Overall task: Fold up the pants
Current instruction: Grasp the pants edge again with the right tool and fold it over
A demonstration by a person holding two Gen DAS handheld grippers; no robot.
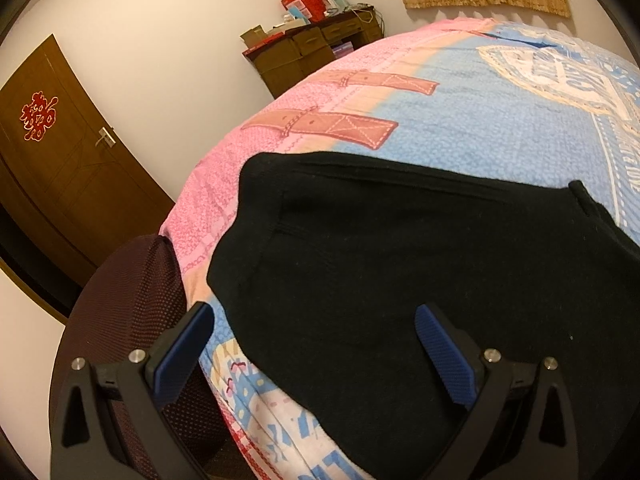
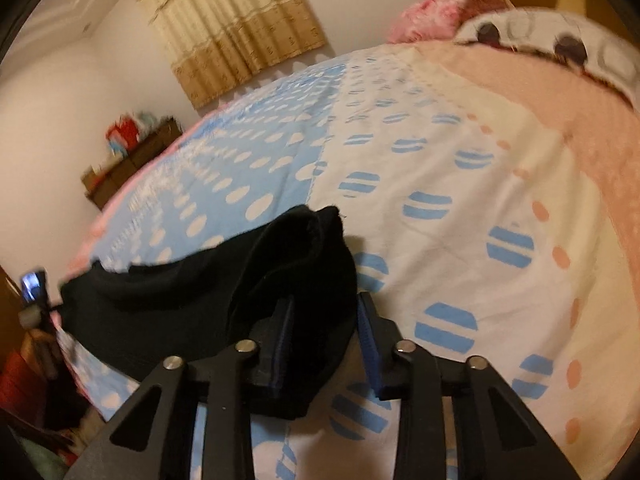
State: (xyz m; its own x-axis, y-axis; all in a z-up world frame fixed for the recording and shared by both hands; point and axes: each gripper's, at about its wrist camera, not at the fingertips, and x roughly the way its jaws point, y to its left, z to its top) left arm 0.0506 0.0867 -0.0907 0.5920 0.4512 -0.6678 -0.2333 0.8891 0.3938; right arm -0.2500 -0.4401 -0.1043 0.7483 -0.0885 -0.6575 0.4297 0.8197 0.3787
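blue pads mark both tools, so start there. right tool (image 2: 326, 316) stands narrow, its jaws reaching around a bunched end of the black pants (image 2: 224, 300); the left finger (image 2: 280, 344) lies against the cloth, while a sliver of space shows beside the right one, so i cannot tell whether it is truly pinching or merely straddling the fabric. that end of the garment is rumpled and humped up, with a rolled opening showing at its top.

left tool (image 1: 316, 344) stands wide, nothing between its pads. one finger (image 1: 444, 360) hangs over the dark cloth, the other (image 1: 184, 352) over the bedspread's edge, just beside the pants' border. whether either touches down is not clear from where it looks.

outward from the tools, the pants lie on the bed (image 2: 460, 200), near its close edge, on a spread of blue, white and pink with dots and stripes. under the left tool the cloth lies broad and fairly flat, a pocket seam (image 1: 280, 216) faintly visible. a dark mesh chair (image 1: 132, 300) sits against the bed's side. farther off stand a brown door (image 1: 72, 168), a cluttered wooden desk (image 1: 312, 48), curtains (image 2: 240, 28), and pillows (image 2: 540, 36) at the head of the bed.

as for progress, i judge the folding partway at most: the garment seems doubled once, yet one end is still bunched. smoothing that end and at least one more fold look to remain.
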